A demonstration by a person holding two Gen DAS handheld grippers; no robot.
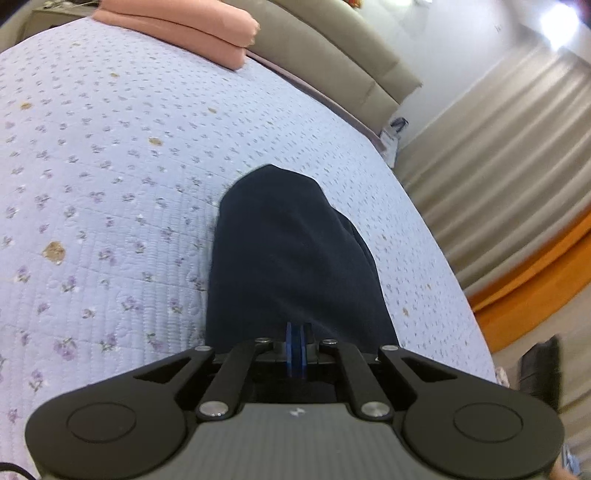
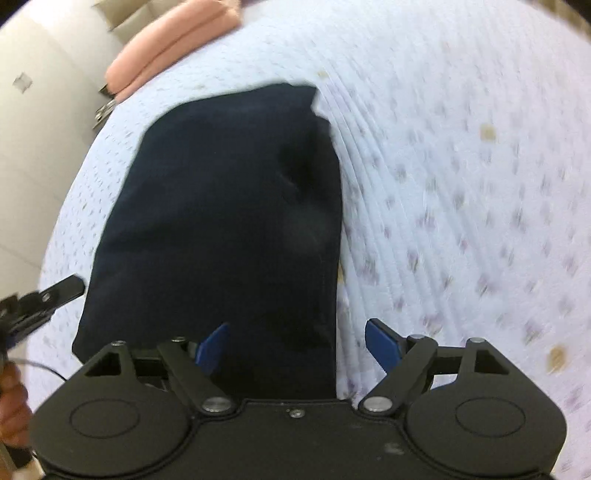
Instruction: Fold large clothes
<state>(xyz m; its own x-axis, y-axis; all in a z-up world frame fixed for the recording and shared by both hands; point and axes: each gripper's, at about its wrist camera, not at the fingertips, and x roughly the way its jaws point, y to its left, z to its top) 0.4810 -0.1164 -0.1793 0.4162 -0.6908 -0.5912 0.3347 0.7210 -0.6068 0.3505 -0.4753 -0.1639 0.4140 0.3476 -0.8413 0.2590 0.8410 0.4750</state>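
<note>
A dark navy garment (image 1: 295,251) lies folded into a long narrow shape on the floral bedspread (image 1: 110,166). My left gripper (image 1: 297,332) is shut, its blue pads pressed together at the garment's near end; whether any cloth is pinched is hidden. The right wrist view shows the garment (image 2: 229,206) from the other side, with the left gripper (image 2: 70,290) at its left edge. My right gripper (image 2: 297,345) is open and hangs over the garment's near right edge, its pads not pressing on the cloth.
A folded pink cloth (image 1: 184,26) lies at the far side of the bed, near the beige headboard (image 1: 332,55). Curtains (image 1: 498,166) and an orange strip run along the bed's right side. A person's hand (image 2: 11,406) shows at the lower left. The bedspread (image 2: 443,184) spreads to the right.
</note>
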